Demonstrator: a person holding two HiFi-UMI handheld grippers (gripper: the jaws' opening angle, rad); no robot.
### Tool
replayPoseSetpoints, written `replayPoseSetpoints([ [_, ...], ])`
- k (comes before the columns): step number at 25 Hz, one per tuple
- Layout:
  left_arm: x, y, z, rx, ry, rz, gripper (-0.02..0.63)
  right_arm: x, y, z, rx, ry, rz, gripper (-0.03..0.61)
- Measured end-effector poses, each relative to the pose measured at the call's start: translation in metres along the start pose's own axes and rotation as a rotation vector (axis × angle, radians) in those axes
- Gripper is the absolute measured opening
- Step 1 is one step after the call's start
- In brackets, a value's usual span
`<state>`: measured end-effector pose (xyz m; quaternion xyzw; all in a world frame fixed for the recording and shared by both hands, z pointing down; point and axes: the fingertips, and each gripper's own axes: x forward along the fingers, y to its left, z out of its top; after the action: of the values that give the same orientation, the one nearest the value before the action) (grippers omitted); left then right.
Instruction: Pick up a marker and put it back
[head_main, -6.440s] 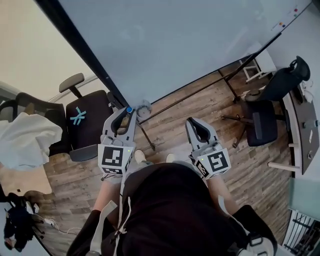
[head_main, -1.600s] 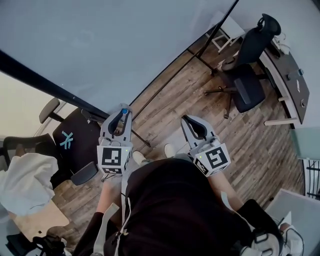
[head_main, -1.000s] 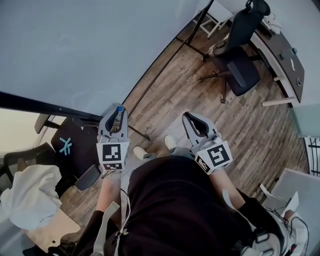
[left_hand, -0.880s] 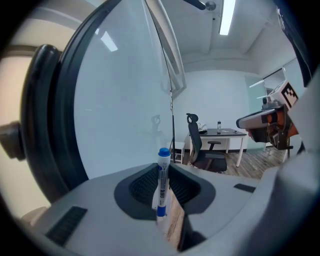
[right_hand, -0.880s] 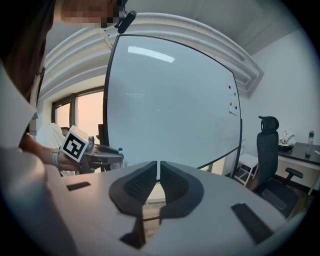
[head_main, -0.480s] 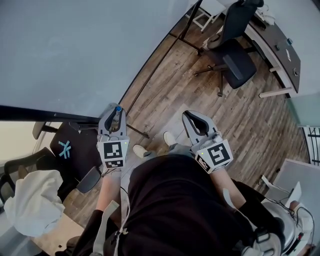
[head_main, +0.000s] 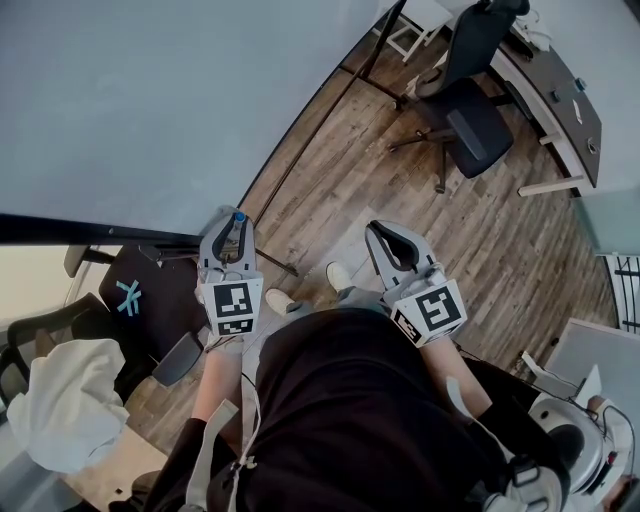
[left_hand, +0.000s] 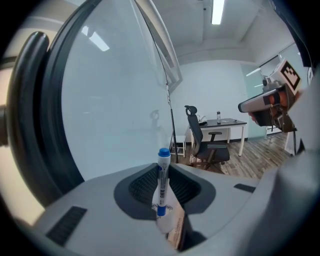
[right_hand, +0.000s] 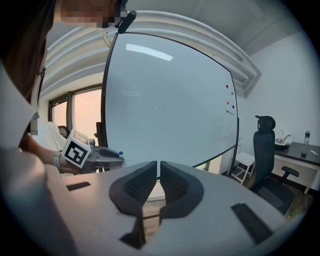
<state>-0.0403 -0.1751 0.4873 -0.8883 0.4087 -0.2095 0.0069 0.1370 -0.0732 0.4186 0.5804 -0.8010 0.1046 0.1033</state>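
Note:
A white marker with a blue cap (left_hand: 162, 182) stands upright between the jaws of my left gripper (left_hand: 162, 172), which is shut on it. In the head view that left gripper (head_main: 231, 227) points at the large whiteboard (head_main: 170, 100), with the marker's blue cap (head_main: 239, 216) showing at its tip. My right gripper (head_main: 392, 238) hangs over the wooden floor, its jaws nearly together with nothing between them. In the right gripper view the right gripper (right_hand: 157, 172) faces the whiteboard (right_hand: 170, 105), and the left gripper (right_hand: 112, 159) shows at left.
A black office chair (head_main: 470, 115) and a dark desk (head_main: 555, 95) stand at the upper right. Another black chair (head_main: 150, 295) with a blue mark is at the left, beside a white cloth (head_main: 60, 405). The whiteboard's stand legs (head_main: 270, 262) cross the wooden floor.
Over the earlier frames the head view swung along the whiteboard. In the last half second the left gripper with the marker shifted slightly; the right gripper stayed put.

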Motion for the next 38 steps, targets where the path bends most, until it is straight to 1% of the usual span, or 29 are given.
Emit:
replayPoseSetpoints([
  [5,0.002,0.0,0.002,0.0,0.005,0.006,0.08,0.002,-0.003,0.001,0.002,0.001,0.004,0.032],
  [11,0.0,0.0,0.003,-0.007,0.012,0.013,0.104,0.004,-0.004,0.002,0.007,-0.006,0.016,0.031],
  [21,-0.013,0.001,0.023,-0.015,-0.022,0.048,0.106,0.011,0.001,0.007,0.004,-0.024,0.072,0.031],
  [28,-0.028,0.003,0.036,-0.028,-0.043,0.102,0.106,0.025,0.009,0.016,-0.005,-0.043,0.153,0.031],
  [34,-0.048,0.016,0.042,-0.056,-0.054,0.189,0.106,0.042,0.02,0.026,-0.025,-0.057,0.245,0.031],
  [38,-0.066,0.028,0.041,-0.082,-0.055,0.248,0.077,0.053,0.035,0.033,-0.041,-0.067,0.315,0.031],
])
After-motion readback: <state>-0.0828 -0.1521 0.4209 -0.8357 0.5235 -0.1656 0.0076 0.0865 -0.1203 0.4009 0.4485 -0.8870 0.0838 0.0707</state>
